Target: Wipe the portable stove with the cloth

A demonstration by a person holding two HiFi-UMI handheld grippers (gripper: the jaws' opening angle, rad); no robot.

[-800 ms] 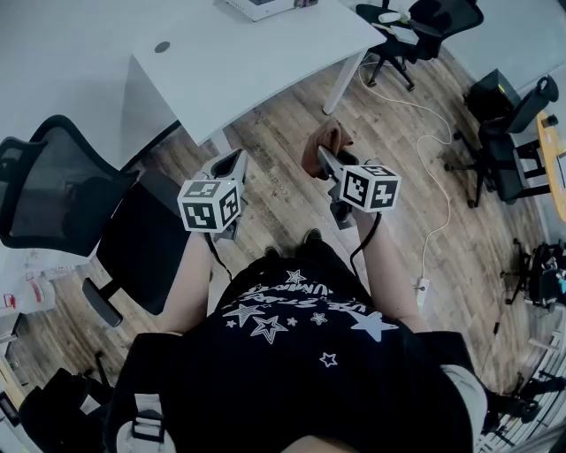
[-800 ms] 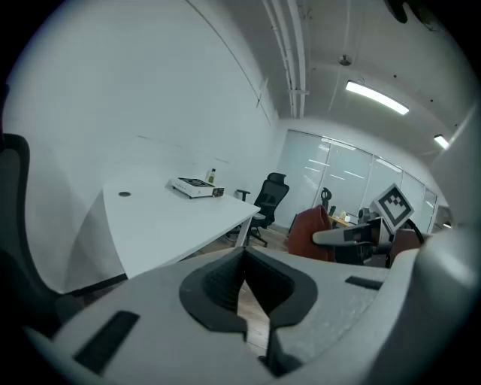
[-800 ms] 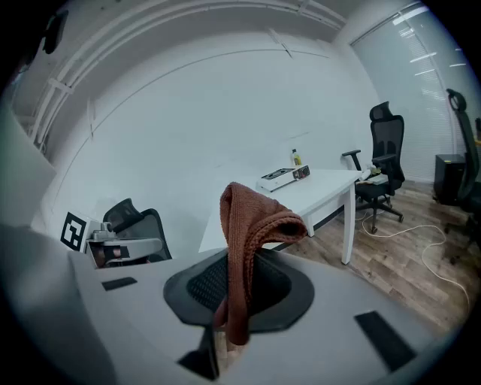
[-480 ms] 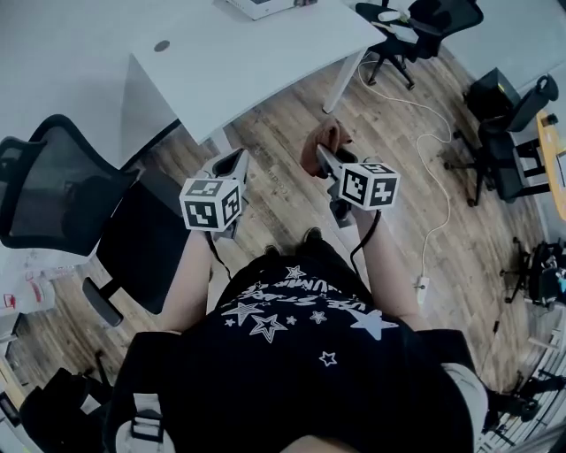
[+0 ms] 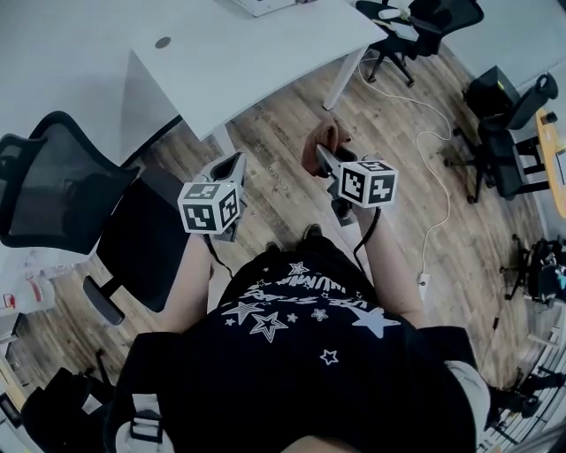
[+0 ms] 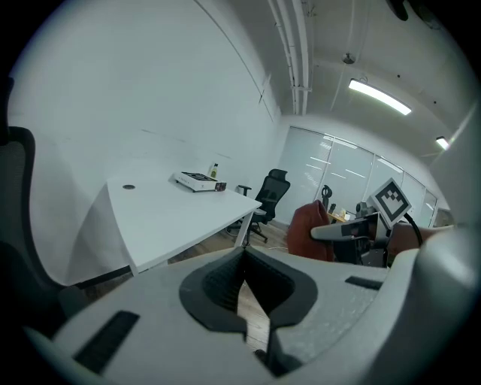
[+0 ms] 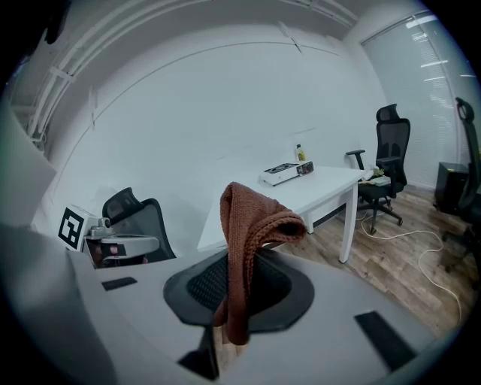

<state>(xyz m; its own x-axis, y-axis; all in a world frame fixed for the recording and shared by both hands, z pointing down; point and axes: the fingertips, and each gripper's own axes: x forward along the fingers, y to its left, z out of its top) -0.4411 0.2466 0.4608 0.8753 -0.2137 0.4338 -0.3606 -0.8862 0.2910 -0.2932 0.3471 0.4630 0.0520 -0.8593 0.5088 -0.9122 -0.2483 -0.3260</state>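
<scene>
The portable stove (image 6: 198, 180) is a flat white-and-black box on the far part of a white table (image 6: 165, 214); it also shows in the right gripper view as the stove (image 7: 287, 173). A brown knitted cloth (image 7: 244, 241) hangs folded out of my right gripper (image 7: 235, 280), which is shut on it. In the head view the cloth (image 5: 322, 146) sticks up ahead of the right gripper (image 5: 324, 159), held over the wood floor, well short of the table. My left gripper (image 5: 233, 164) is beside it at the same height, shut and holding nothing (image 6: 244, 257).
A person in a black star-print shirt (image 5: 301, 354) stands on the wood floor (image 5: 283, 133). A black mesh chair (image 5: 62, 190) is at the left, and more office chairs (image 5: 416, 26) and a white cable (image 5: 438, 168) are at the right. The table's leg (image 5: 345, 75) is ahead.
Almost nothing: both grippers keep their pose with the cloth still held, and the view has shifted only slightly.
</scene>
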